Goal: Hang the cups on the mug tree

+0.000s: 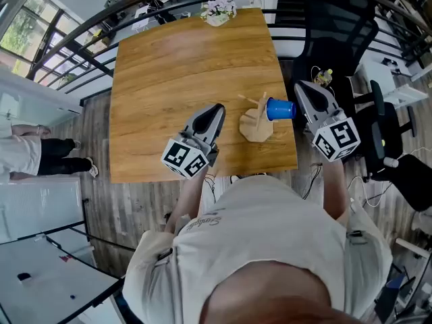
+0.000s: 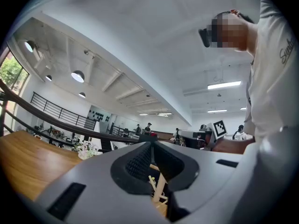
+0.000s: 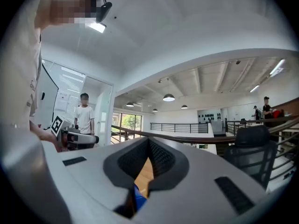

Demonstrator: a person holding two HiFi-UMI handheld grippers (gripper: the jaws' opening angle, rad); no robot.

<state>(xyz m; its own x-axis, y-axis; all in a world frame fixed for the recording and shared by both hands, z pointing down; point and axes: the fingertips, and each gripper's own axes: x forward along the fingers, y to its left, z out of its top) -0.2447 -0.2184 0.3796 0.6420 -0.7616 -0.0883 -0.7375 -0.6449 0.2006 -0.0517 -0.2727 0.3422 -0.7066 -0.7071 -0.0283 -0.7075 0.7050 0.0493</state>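
A wooden mug tree (image 1: 255, 125) stands near the front right corner of the wooden table (image 1: 169, 66). A blue cup (image 1: 279, 109) lies sideways on one of its pegs, on the right side. My left gripper (image 1: 219, 106) is just left of the tree, shut, with nothing between its jaws. In the left gripper view the tree (image 2: 160, 188) shows low through the gap behind the closed tips (image 2: 151, 144). My right gripper (image 1: 300, 85) hovers just right of the cup, shut and empty. In the right gripper view the cup (image 3: 138, 200) shows below the closed tips (image 3: 149, 141).
A small pot of flowers (image 1: 219, 11) sits at the table's far edge. A black office chair (image 1: 337, 25) stands beyond the right side, with cables and a desk further right. Someone stands at the far left (image 1: 27, 154). A railing runs behind the table.
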